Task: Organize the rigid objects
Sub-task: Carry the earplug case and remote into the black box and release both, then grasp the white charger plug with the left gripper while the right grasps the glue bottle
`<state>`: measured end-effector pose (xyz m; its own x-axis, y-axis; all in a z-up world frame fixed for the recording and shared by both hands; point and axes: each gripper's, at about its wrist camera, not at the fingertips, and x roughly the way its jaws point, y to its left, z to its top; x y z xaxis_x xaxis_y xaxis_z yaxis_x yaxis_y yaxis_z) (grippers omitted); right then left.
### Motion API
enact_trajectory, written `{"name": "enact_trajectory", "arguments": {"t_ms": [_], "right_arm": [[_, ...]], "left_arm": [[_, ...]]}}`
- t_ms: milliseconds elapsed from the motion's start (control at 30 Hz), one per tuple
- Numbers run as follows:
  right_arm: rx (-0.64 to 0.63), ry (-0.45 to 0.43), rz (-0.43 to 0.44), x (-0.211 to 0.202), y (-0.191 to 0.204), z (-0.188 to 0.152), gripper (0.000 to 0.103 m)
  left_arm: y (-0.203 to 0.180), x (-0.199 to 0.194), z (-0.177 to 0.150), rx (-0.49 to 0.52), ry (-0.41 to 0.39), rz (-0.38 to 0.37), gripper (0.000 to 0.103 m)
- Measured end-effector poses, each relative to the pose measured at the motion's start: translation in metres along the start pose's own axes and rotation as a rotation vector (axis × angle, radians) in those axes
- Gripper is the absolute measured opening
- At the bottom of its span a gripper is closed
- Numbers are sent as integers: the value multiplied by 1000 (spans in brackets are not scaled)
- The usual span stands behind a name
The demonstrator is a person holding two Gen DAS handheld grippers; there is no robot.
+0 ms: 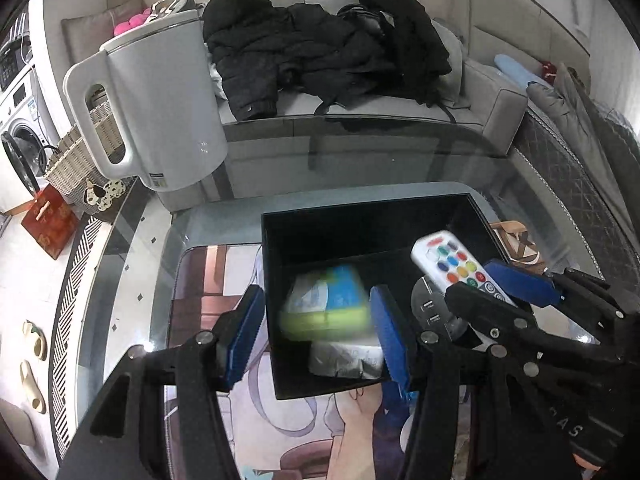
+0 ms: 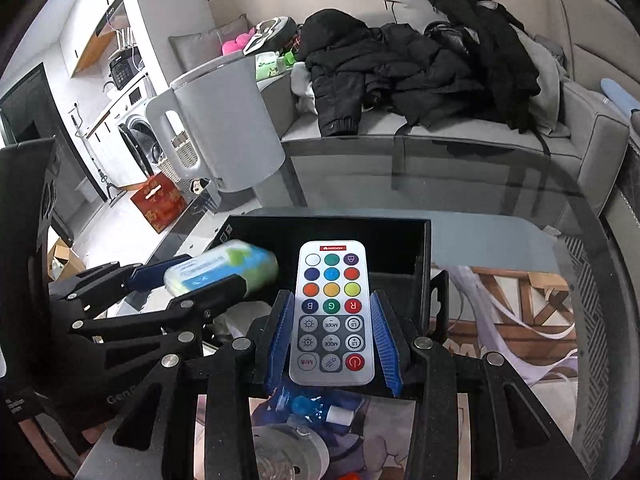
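A black open box [image 1: 360,216] sits on the glass table. My left gripper [image 1: 320,320] is open above it. A blurred green and blue packet [image 1: 326,306] lies between its blue pads without touching them; it also shows in the right wrist view [image 2: 222,270]. A grey wrapped packet [image 1: 346,360] lies in the box below it. My right gripper [image 2: 332,332] is shut on a white remote [image 2: 332,312] with coloured buttons, held over the box [image 2: 360,230]. The remote also shows in the left wrist view [image 1: 456,264].
A white electric kettle [image 1: 160,104] stands at the table's far left. A round grey hub [image 1: 434,304] with USB ports lies right of the box. A small blue bottle [image 2: 316,406] lies under the right gripper. A sofa with black coats [image 1: 320,48] is beyond the table.
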<state>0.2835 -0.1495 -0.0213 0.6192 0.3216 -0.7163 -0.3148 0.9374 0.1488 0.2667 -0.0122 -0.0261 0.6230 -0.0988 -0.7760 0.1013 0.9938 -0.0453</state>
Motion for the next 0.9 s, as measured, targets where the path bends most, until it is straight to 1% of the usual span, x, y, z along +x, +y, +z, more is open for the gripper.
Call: {"name": "enact_trajectory", "arguments": {"t_ms": [167, 233, 267, 300, 367, 467, 533, 600, 733, 800, 900], "right_arm": [[18, 27, 6, 2, -4, -3, 39], [22, 26, 9, 1, -5, -4, 39], [23, 23, 10, 0, -5, -4, 39], [21, 19, 11, -2, -5, -5, 39], [18, 11, 15, -9, -4, -5, 39], [20, -5, 34, -23, -6, -7, 39], [16, -4, 49, -33, -6, -9, 39], [7, -12, 54, -47, -7, -16, 39], [0, -2, 53, -70, -10, -38, 39], [8, 19, 64, -78, -14, -54, 39], [5, 49, 56, -83, -17, -79, 40]], "left_arm": [[4, -3, 1, -9, 2, -18, 58], [6, -5, 1, -19, 4, -40, 58], [7, -6, 1, -24, 4, -46, 61], [9, -8, 0, -30, 3, -50, 65], [10, -14, -1, -38, -9, -68, 69], [8, -29, -7, -16, -29, -82, 69], [8, -42, -15, 3, -48, -93, 72], [5, -56, -25, 30, -68, -107, 79], [-3, -74, -48, 89, -53, -149, 80], [-9, -79, -63, 139, -32, -170, 80], [-25, -79, -90, 247, 27, -203, 80]]}}
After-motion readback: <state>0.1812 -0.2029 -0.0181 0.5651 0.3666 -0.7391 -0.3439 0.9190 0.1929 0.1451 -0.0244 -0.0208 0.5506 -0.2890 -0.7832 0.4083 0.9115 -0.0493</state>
